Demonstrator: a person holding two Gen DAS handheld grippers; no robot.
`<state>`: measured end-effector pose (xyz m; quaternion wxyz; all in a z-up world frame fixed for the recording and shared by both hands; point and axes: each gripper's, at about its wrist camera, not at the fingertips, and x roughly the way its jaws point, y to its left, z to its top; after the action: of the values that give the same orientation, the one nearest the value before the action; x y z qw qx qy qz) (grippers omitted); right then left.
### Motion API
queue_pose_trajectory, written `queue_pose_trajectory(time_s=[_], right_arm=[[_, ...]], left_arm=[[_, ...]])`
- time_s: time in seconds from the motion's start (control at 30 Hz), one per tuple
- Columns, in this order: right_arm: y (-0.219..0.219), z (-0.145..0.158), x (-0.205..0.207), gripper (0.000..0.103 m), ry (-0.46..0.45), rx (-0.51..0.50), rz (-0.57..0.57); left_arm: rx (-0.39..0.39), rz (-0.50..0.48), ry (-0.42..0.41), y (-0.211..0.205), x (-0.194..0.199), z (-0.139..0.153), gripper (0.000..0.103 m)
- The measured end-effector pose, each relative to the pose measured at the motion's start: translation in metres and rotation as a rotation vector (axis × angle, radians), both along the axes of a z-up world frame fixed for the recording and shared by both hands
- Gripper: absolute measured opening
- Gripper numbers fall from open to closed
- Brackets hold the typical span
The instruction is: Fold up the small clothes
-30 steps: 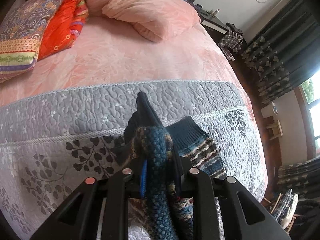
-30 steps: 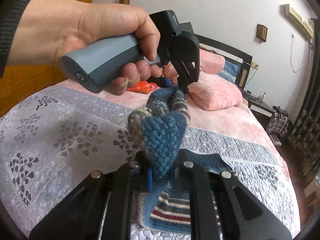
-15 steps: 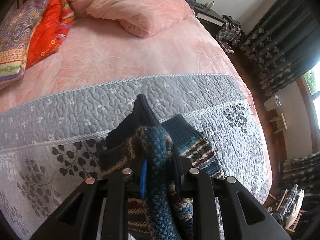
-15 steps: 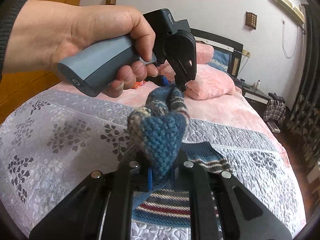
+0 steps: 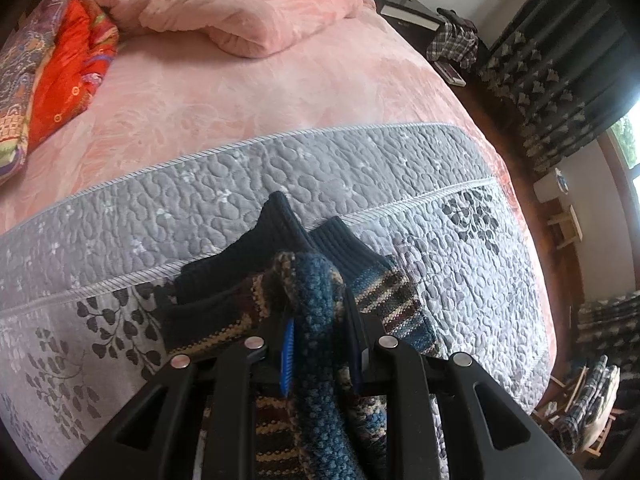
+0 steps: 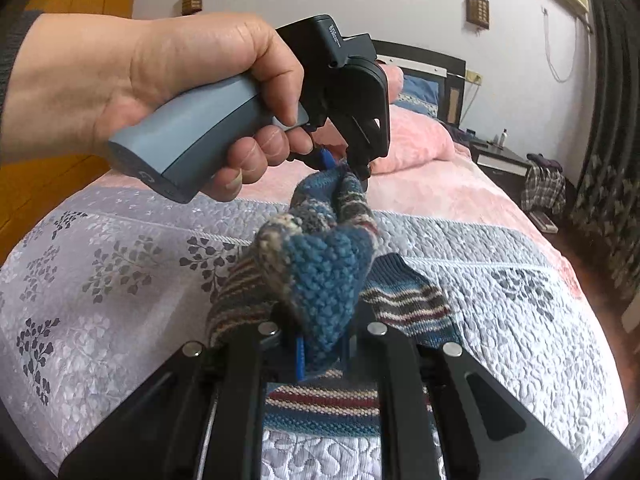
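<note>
Wool in blue, cream and maroon stripes, a thick knitted sock (image 6: 324,276) hung stretched between both tongs above the grey quilted bedspread (image 6: 120,280), apparently so its toe could fold over its mate lying below. Left tongs (image 6: 352,166) and right tongs (image 6: 324,354) were clamped on it; a hand (image 6: 168,92) gripped the left handle, tilted downward.

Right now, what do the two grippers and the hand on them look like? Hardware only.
Both grippers are matte black plastic with cut-out finger arms, silver rivets and blue pads at the tips: left gripper, right gripper. Seen from the right wrist, the left gripper has a grey pistol handle with an embossed logo and a black head. The hand wears a dark grey sleeve.
</note>
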<state>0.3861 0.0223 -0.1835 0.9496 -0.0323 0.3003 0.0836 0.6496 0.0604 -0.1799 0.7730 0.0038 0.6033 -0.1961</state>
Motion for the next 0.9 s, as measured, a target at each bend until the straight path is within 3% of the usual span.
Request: queue_pose_trajectory(time_s=[0.9], right_arm=[[-0.064,-0.032,0.005,0.01,0.079,0.1,-0.091]], left_arm=[[0.066,-0.039,-0.003,-0.069,-0.003,-0.033,0.021]])
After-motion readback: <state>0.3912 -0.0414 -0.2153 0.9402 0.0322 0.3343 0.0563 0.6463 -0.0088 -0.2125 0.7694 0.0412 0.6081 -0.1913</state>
